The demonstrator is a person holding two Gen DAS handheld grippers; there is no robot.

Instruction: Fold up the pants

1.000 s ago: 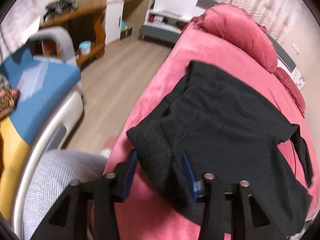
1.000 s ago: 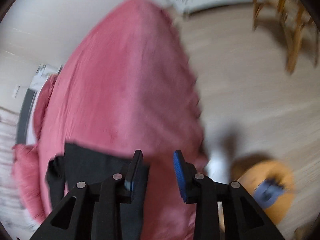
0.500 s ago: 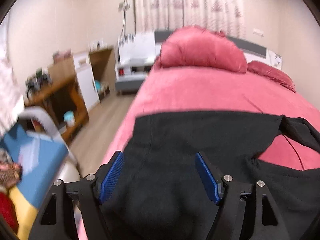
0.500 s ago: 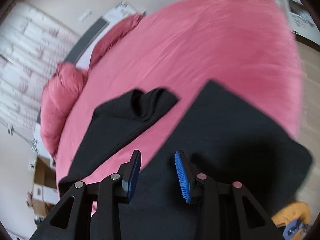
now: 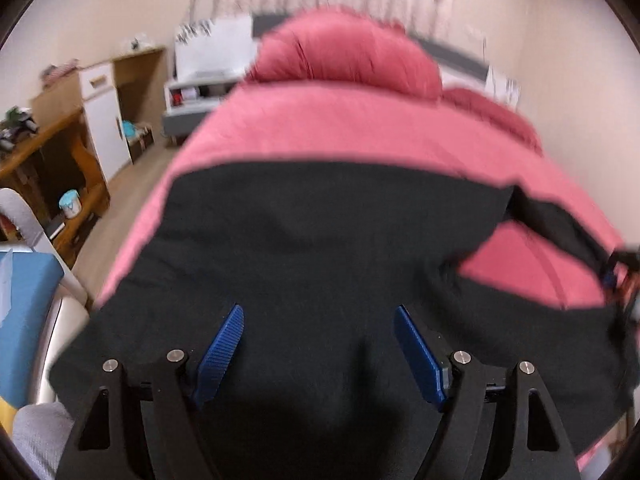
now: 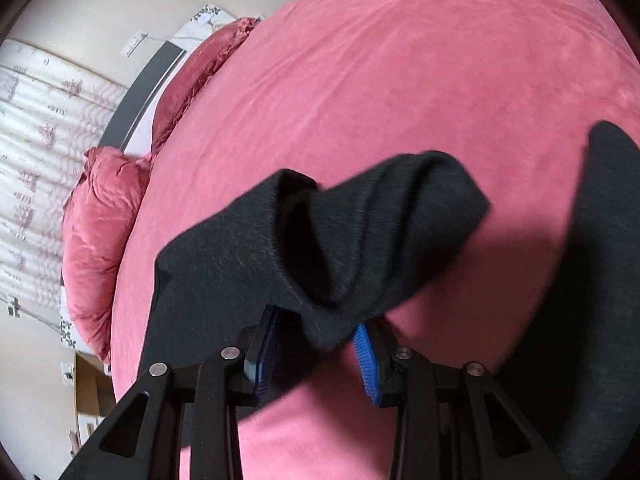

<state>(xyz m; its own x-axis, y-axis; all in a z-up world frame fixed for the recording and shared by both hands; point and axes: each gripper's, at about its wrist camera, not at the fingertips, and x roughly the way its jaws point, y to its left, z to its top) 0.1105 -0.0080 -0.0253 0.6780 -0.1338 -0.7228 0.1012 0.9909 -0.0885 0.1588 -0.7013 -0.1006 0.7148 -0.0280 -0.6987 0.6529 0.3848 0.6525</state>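
- Black pants (image 5: 320, 240) lie spread across the pink bed (image 5: 360, 132), reaching from its near edge towards the pink pillows (image 5: 344, 56) at the headboard.
- Left hand-held gripper (image 5: 320, 344) hangs over the near part of the pants, jaws spread wide and just been opening; the blue pads (image 5: 222, 354) have dark cloth showing in the gap between them, yet they press on nothing.
- Right hand-held gripper (image 6: 320, 344) has a leg end of the pants (image 6: 360, 232) bunched between its pads (image 6: 365, 360); the jaws have just been closing, narrow now, and the cloth droops over both fingertips.
- That leg end is lifted off the bed (image 6: 400, 80), its cuff hanging open towards the camera.
- More black cloth lies at the right edge of the right wrist view.
- Wooden shelves (image 5: 48, 160) and a white cabinet (image 5: 102, 116) stand across the floor to the left.
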